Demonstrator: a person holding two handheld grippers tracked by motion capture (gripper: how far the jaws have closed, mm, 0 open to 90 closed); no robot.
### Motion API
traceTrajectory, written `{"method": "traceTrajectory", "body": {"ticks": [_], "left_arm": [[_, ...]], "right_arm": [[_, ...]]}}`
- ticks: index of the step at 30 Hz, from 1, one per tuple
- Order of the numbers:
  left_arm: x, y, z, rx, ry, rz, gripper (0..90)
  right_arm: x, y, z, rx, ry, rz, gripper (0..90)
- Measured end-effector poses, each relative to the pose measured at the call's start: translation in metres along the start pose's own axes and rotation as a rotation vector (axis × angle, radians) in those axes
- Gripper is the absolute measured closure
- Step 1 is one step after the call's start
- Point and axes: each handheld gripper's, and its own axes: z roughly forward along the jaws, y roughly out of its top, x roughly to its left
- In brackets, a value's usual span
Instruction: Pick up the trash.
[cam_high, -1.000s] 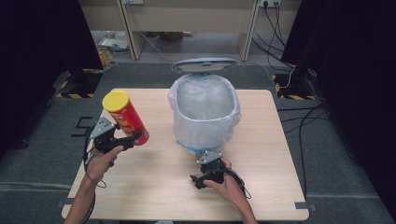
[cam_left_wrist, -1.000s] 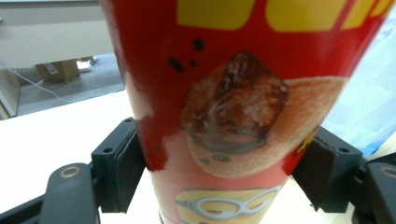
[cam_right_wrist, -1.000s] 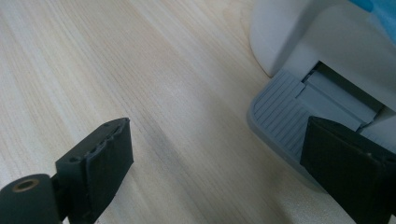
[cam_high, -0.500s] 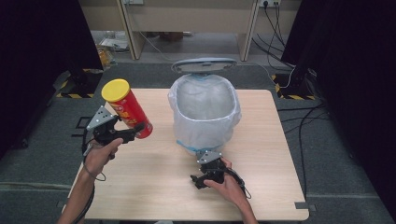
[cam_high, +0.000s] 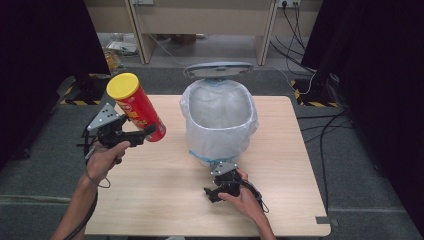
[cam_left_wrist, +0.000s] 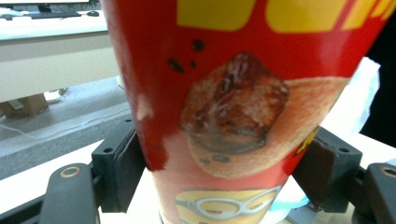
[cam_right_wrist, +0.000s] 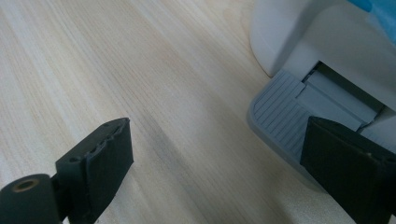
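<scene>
Left gripper (cam_high: 145, 132): 2 black jaws clamped on the lower body of a tall red cardboard crisp tube with a yellow plastic lid (cam_high: 136, 108), held tilted above the table's left side. Centre: white pedal bin lined with a translucent bag (cam_high: 219, 120), lid up, on the light wooden table (cam_high: 150, 200). Right gripper (cam_high: 216, 192): jaws spread wide, empty, beside the grey ribbed pedal (cam_right_wrist: 285, 116).

Glossy red can (cam_high: 137, 107), matt pale wood table (cam_high: 165, 195).
</scene>
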Motion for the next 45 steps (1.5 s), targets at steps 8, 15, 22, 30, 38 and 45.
{"method": "traceTrajectory", "body": {"ticks": [8, 15, 22, 30, 38, 45], "left_arm": [[-0.01, 0.02, 0.001, -0.009, -0.03, 0.025, 24.3], [-0.012, 0.03, 0.002, -0.015, -0.042, 0.026, 24.3], [-0.016, 0.044, 0.004, -0.018, -0.05, 0.044, 24.4], [-0.024, 0.058, 0.012, -0.021, -0.071, 0.063, 24.3], [-0.029, 0.068, 0.019, -0.032, -0.085, 0.065, 24.4], [-0.034, 0.076, 0.024, -0.041, -0.097, 0.072, 24.4]], "right_arm": [[0.0, 0.0, 0.0, 0.003, -0.001, -0.002, 9.5], [0.001, 0.0, 0.0, 0.009, 0.001, -0.002, 9.5], [0.0, 0.001, 0.0, 0.009, -0.002, -0.004, 9.5], [0.0, 0.001, 0.0, 0.009, -0.003, -0.008, 9.5], [0.0, 0.001, 0.0, 0.009, 0.0, -0.005, 9.5], [0.0, 0.001, 0.0, 0.008, 0.003, -0.006, 9.5]]}}
